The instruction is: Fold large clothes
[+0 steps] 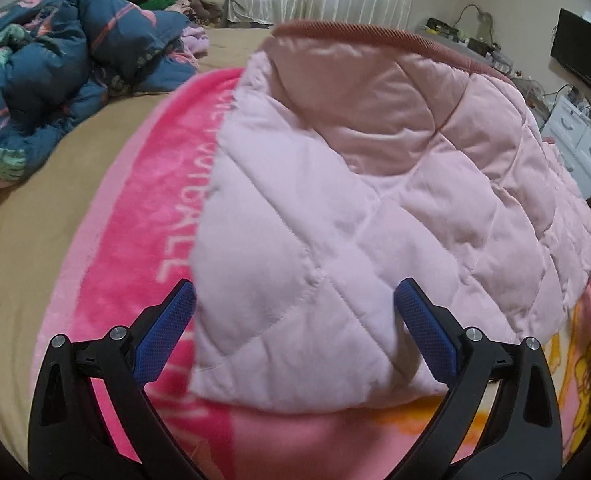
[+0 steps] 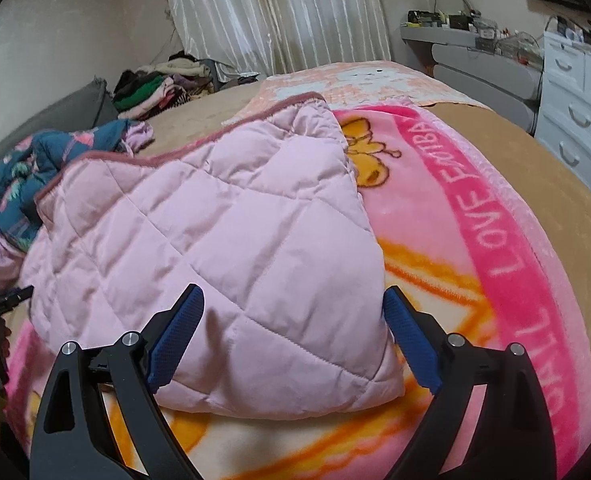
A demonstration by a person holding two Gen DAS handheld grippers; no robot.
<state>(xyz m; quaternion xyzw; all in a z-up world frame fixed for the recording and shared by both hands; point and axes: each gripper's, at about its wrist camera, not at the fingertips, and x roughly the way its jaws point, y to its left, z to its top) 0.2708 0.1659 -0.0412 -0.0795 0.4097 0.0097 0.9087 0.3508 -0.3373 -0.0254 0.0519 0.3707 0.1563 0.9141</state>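
**Hovering both grippers over the folded quilt**

Looking along my left gripper (image 1: pixel 295 300), I am seeing its jaws standing wide, with nothing between them but air above the near corner of the pink quilt (image 1: pixel 355 200). My right gripper (image 2: pixel 293 308) is standing just as wide, its blue pads (image 2: pixel 411 336) flanking the quilt's (image 2: pixel 215 232) other near corner without pinching it. The quilt is lying folded on a bright pink blanket (image 1: pixel 143 220) with white lettering and a yellow cartoon print, and that blanket is spreading over the tan bed (image 1: pixel 35 208). The quilt's darker pink trim (image 2: pixel 199 140) is running along its far edge. A rumpled blue floral duvet (image 1: pixel 55 68) is sitting on the bed to the left, well apart from the quilt in the left view. A pile of clothes (image 2: pixel 155 84) is lying at the far side by the curtains (image 2: pixel 279 12), and a white dresser (image 2: pixel 575 92) is standing at the right.
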